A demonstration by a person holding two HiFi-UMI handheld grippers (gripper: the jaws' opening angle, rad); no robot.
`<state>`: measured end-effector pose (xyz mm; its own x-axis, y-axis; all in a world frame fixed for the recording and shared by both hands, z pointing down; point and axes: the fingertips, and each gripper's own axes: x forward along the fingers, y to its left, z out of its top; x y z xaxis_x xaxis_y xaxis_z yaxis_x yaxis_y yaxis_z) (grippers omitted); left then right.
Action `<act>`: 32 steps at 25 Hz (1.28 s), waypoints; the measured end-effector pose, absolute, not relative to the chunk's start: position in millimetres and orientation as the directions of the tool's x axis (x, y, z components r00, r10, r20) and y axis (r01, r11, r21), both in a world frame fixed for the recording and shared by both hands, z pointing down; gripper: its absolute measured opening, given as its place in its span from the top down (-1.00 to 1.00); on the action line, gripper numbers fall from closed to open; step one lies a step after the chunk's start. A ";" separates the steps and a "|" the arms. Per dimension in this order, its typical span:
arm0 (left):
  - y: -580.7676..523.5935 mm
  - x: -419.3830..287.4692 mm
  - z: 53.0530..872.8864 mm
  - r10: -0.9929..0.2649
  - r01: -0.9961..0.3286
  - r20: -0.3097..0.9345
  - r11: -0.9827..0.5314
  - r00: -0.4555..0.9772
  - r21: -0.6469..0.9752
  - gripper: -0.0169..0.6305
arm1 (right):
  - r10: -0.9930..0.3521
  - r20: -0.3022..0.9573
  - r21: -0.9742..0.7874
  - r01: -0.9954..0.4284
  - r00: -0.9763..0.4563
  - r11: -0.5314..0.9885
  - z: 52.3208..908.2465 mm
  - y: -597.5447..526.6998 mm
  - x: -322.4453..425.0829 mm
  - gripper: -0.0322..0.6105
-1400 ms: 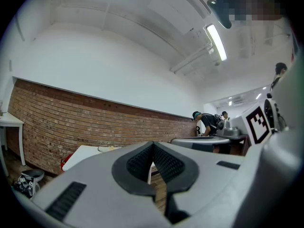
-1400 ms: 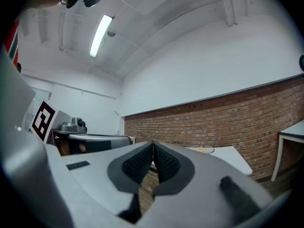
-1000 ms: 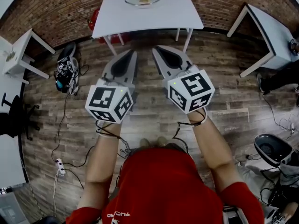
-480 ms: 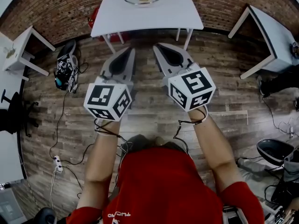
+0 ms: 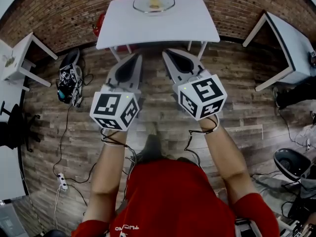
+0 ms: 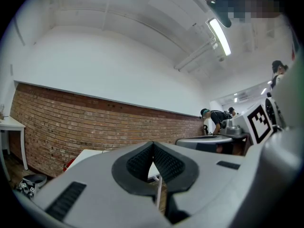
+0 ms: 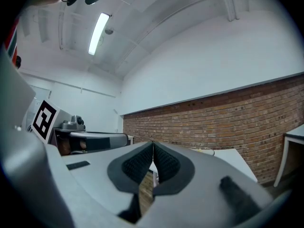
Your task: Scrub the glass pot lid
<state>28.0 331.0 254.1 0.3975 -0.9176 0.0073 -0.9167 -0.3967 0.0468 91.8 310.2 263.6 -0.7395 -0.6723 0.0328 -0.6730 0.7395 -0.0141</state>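
Observation:
The glass pot lid (image 5: 153, 2) lies at the far edge of a white table (image 5: 163, 26) in the head view, with a yellow thing (image 5: 155, 3) on or under it. Both grippers are held out over the wooden floor, short of the table. My left gripper (image 5: 135, 58) is shut and empty, its ribbed pads (image 6: 164, 163) meeting at the tip. My right gripper (image 5: 169, 53) is likewise shut with nothing in it. In the right gripper view the lid (image 7: 203, 150) shows faintly on the table (image 7: 235, 159) beyond the shut jaws.
A brick wall (image 5: 59, 9) runs behind the table. Other white tables stand at the left (image 5: 19, 53) and right (image 5: 291, 33). Cables and gear (image 5: 69, 78) lie on the floor at the left, a black chair (image 5: 291, 163) at the right. People stand far off (image 6: 216, 118).
The table and lid have slid a little lower in the head view, nearer to me. Both grippers keep their pose and stay shut.

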 end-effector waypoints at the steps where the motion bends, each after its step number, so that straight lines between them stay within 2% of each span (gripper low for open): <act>1: 319.7 24.7 255.7 -0.916 -0.916 0.007 -0.400 0.400 0.040 0.90 | -0.675 0.032 -0.014 -0.675 -0.737 0.737 264.6 298.8 88.1 0.81; 16: 137.5 -56.3 250.0 -0.878 -0.878 -0.015 -0.479 0.479 0.019 0.90 | -0.741 0.036 0.003 -0.741 -0.671 0.671 260.8 121.9 12.8 0.80; 32: -33.8 -101.8 270.3 -0.888 -0.888 -0.008 -0.460 0.460 0.028 0.89 | -0.757 0.072 0.037 -0.756 -0.650 0.653 282.7 -52.9 -17.7 0.80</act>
